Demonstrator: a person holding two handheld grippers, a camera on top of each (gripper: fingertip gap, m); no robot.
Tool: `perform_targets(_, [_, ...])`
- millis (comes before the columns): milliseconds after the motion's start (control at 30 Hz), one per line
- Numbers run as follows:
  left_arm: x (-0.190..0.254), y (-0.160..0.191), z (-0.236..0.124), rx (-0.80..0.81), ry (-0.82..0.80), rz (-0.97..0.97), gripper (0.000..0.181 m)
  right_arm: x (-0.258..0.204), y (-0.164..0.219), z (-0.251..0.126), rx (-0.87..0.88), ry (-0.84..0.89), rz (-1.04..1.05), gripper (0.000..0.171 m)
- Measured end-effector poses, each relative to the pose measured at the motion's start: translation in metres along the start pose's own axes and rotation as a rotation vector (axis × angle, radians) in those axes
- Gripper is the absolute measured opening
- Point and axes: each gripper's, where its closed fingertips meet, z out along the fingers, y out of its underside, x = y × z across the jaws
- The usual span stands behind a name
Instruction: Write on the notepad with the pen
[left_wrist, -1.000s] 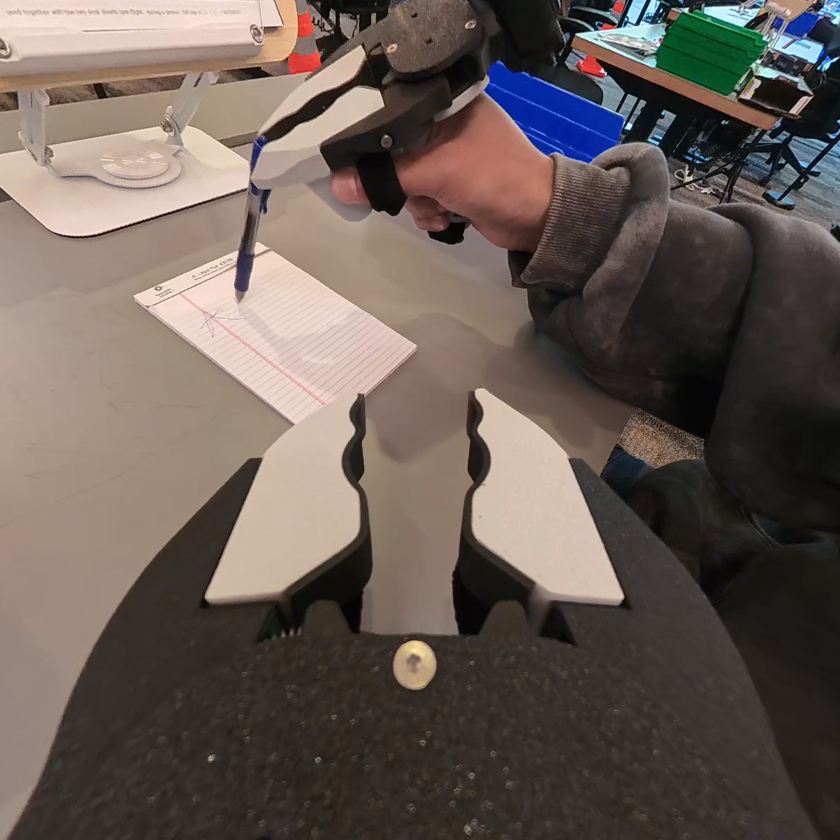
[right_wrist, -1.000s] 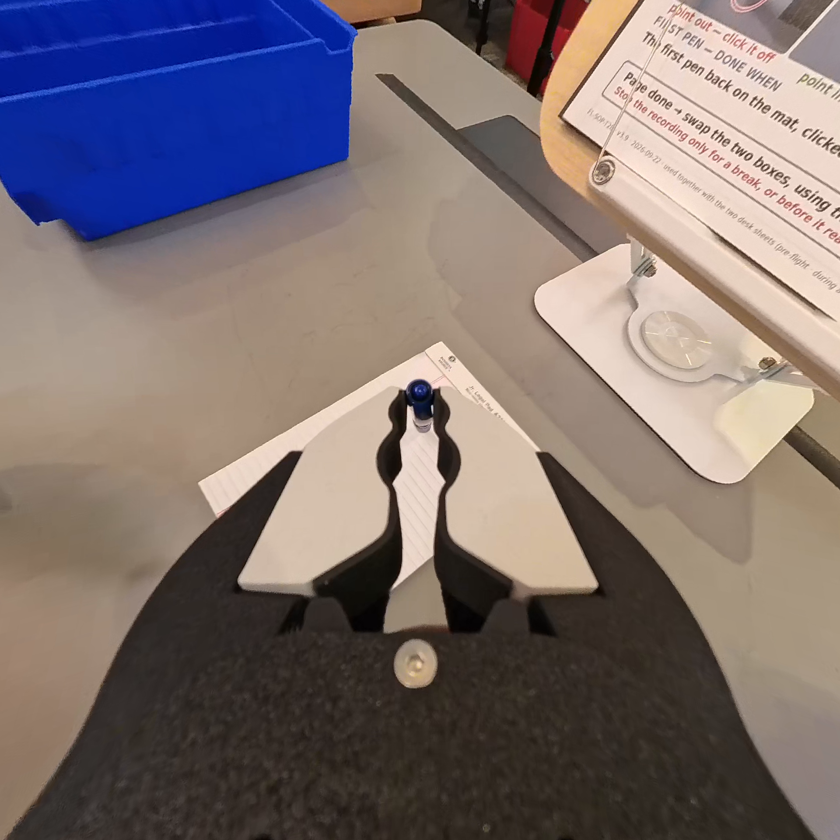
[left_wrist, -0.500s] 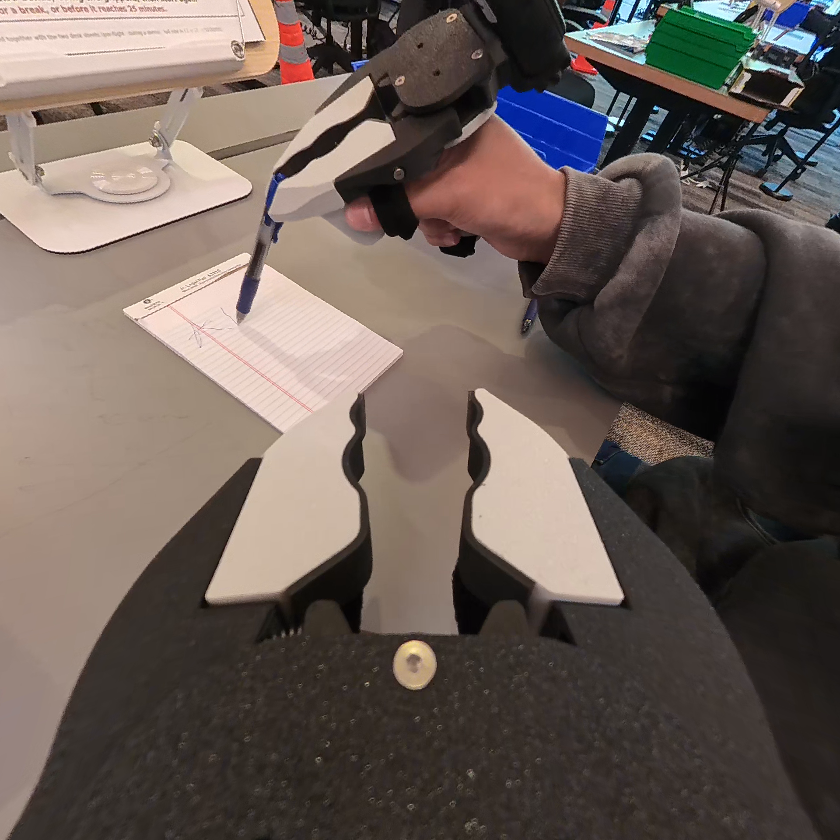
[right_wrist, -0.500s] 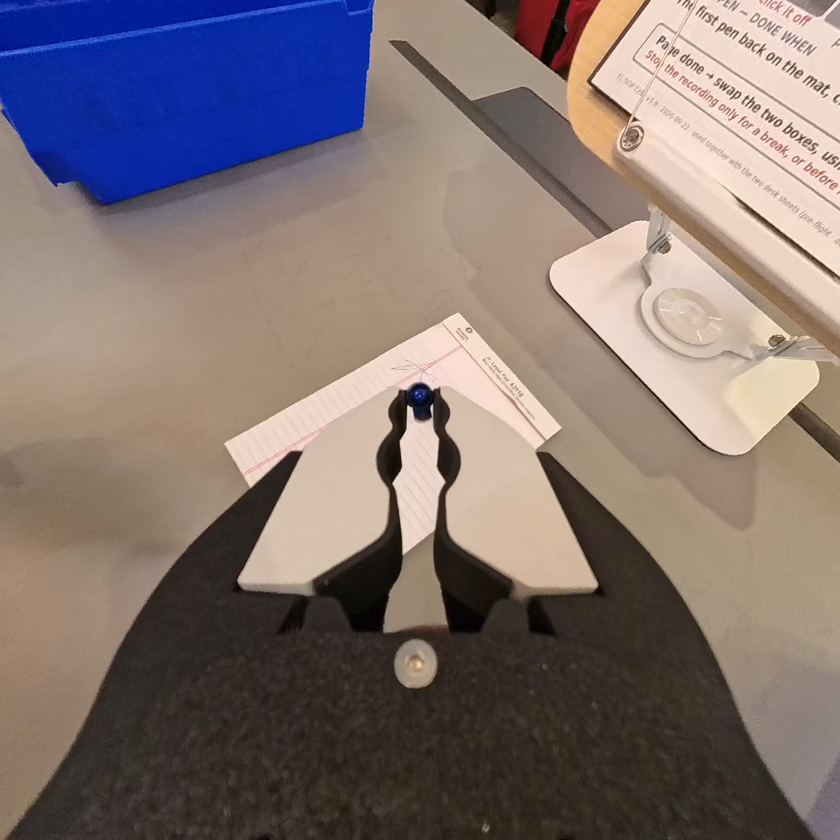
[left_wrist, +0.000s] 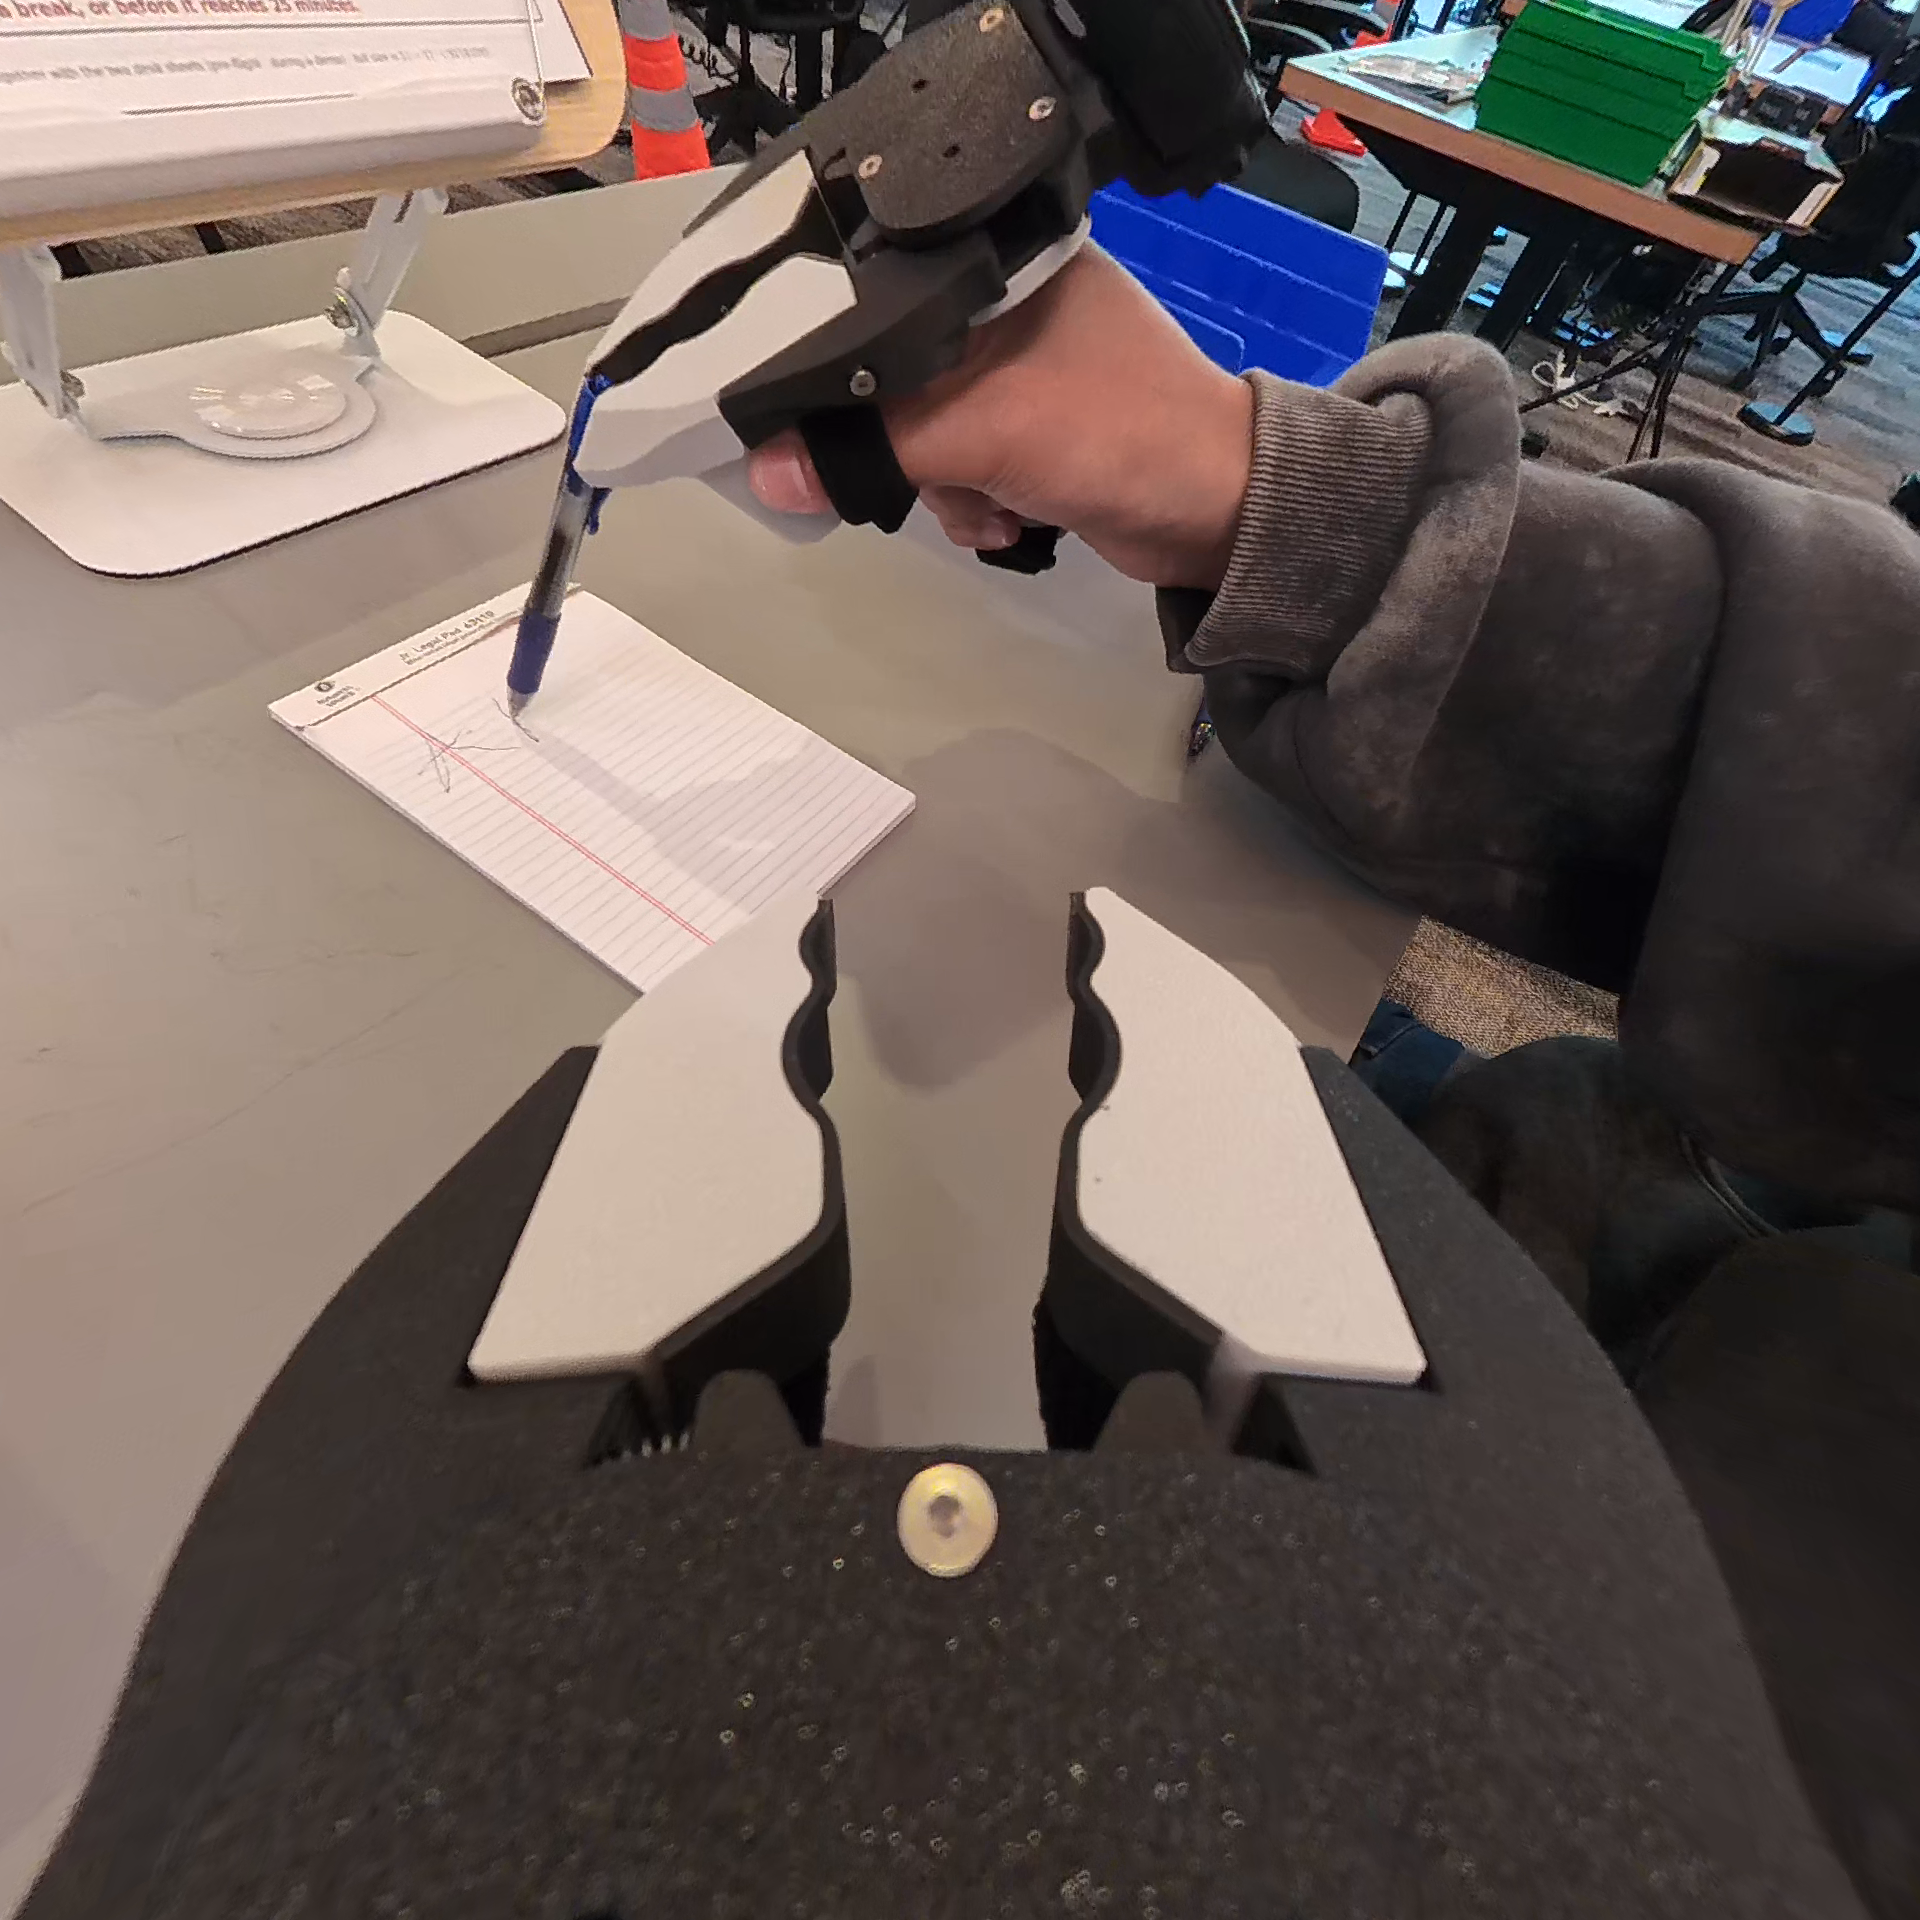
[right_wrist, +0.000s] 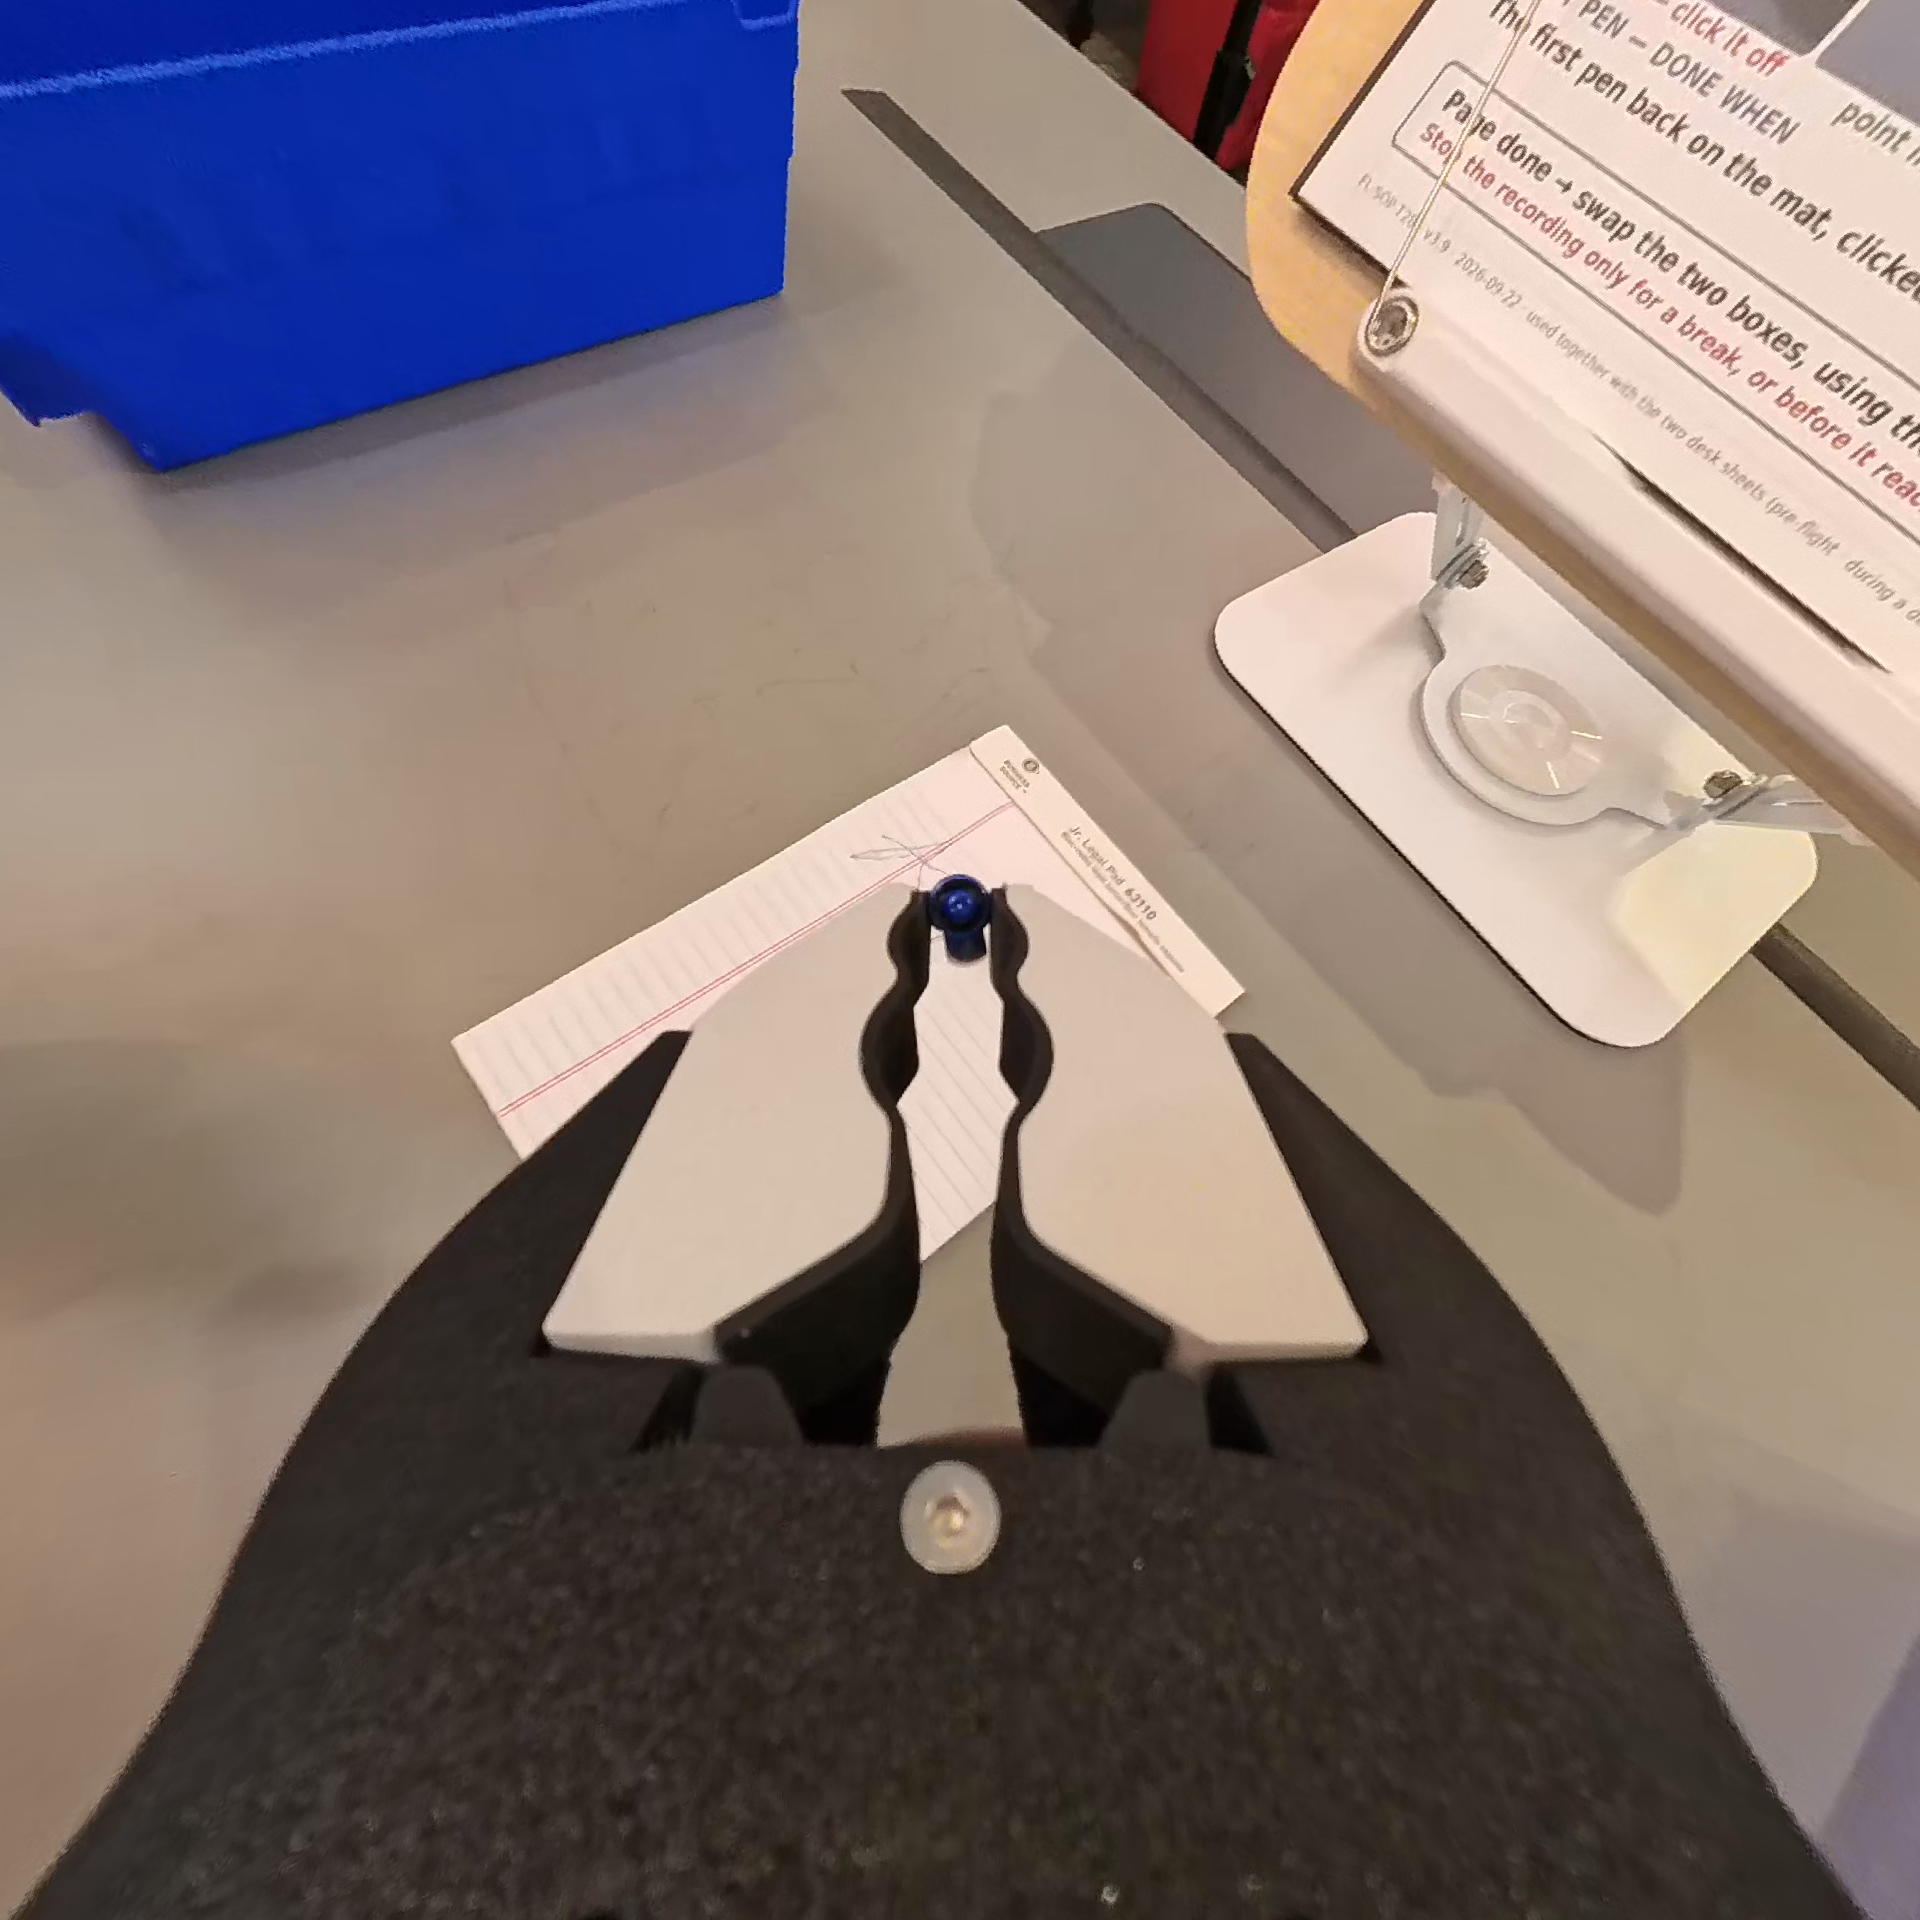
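Note:
A white lined notepad (left_wrist: 623, 800) lies on the grey table (left_wrist: 208, 1039); it also shows in the right wrist view (right_wrist: 727, 987). My right gripper (left_wrist: 597, 436) is shut on a blue pen (left_wrist: 545, 613), held nearly upright with its tip on the pad's top lines beside a scribble (left_wrist: 457, 753). In the right wrist view the pen's blue top (right_wrist: 958, 906) sits between the right gripper's (right_wrist: 958, 894) tips. My left gripper (left_wrist: 948, 904) is open and empty, just off the pad's near right corner.
A white document stand (left_wrist: 260, 436) with a printed sheet stands behind the pad, also in the right wrist view (right_wrist: 1507, 748). A blue bin (right_wrist: 395, 208) sits farther back. A person's hand and grey sleeve (left_wrist: 1455, 644) reach in from the right. Tip to tip, the grippers are about 20 cm apart.
The pen tip has moved rightward along the pad's top lines, past the red margin line, leaving more scribble. The left gripper stayed open and shifted slightly.

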Motion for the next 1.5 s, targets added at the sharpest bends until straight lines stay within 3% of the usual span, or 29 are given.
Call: perform_targets(1500, [0.002,0.003,-0.001,-0.013,-0.001,0.002,0.042,0.007,0.010,-0.009,-0.060,0.013,-0.001,0.011])
